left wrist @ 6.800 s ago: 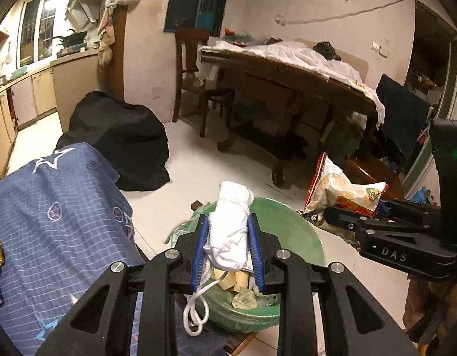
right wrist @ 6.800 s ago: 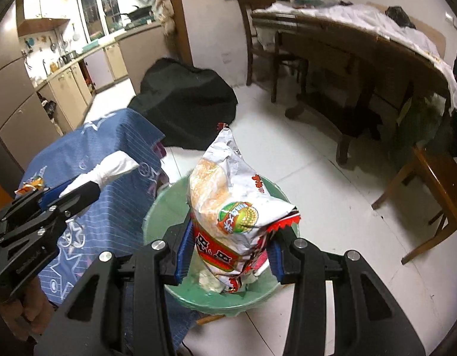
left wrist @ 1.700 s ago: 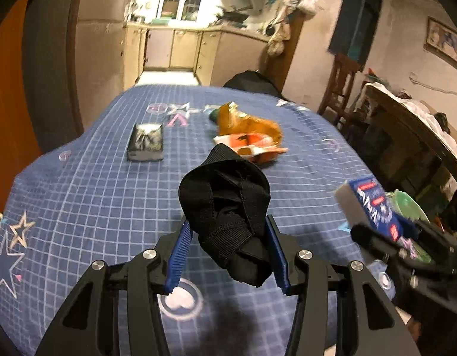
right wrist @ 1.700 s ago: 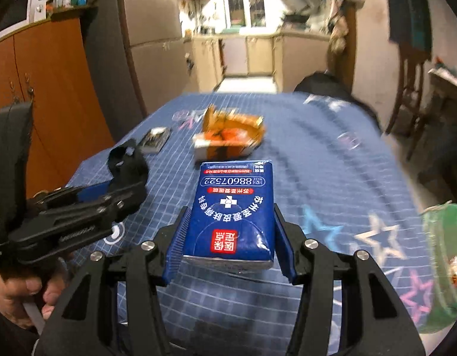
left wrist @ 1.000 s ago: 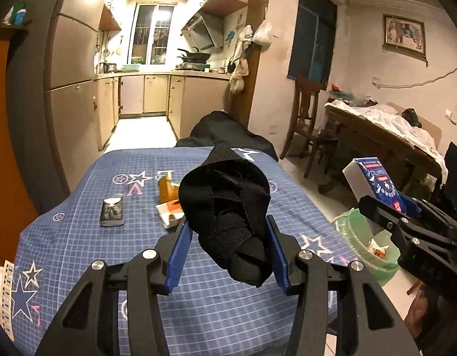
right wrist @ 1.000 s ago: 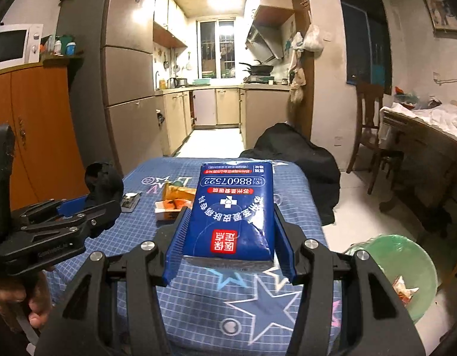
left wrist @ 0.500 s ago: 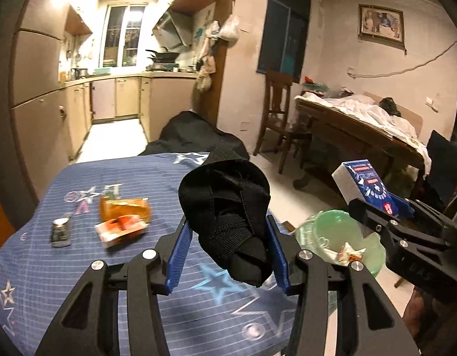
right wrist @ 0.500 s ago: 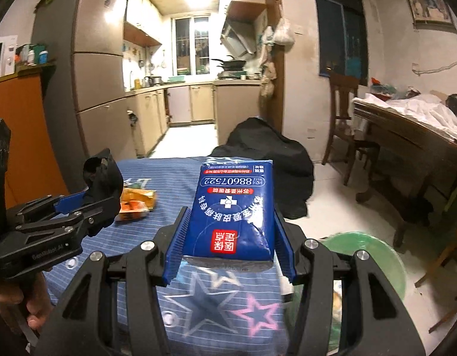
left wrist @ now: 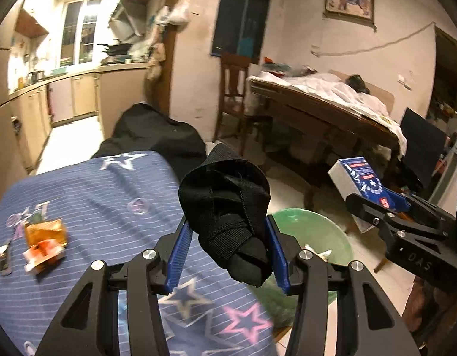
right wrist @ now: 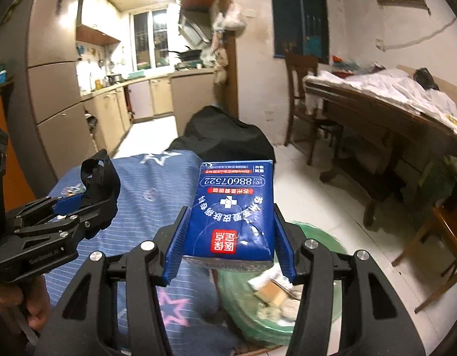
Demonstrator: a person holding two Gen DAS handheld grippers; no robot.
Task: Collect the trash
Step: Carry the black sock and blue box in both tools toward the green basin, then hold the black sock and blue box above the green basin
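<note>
My left gripper (left wrist: 227,252) is shut on a crumpled black fabric strap (left wrist: 225,204), held above the edge of the blue star-patterned table (left wrist: 88,195). My right gripper (right wrist: 228,246) is shut on a blue tissue pack (right wrist: 232,207) with white print. Each gripper shows in the other's view: the right one with its tissue pack (left wrist: 362,178) at the right, the left one with the black strap (right wrist: 99,172) at the left. The green trash bin (left wrist: 314,231) stands on the floor beyond the table edge, below and right of both grippers, with scraps (right wrist: 276,293) inside.
An orange snack wrapper (left wrist: 44,237) and a small dark packet (left wrist: 4,259) lie on the table at the left. A black covered mound (left wrist: 157,133) sits behind the table. A wooden dining table (left wrist: 332,112) with chairs stands to the right, kitchen cabinets (right wrist: 109,112) at the back.
Both grippers have swung right, away from the table's middle toward the green bin, which now lies closer and more central. The strap and the tissue pack stay gripped.
</note>
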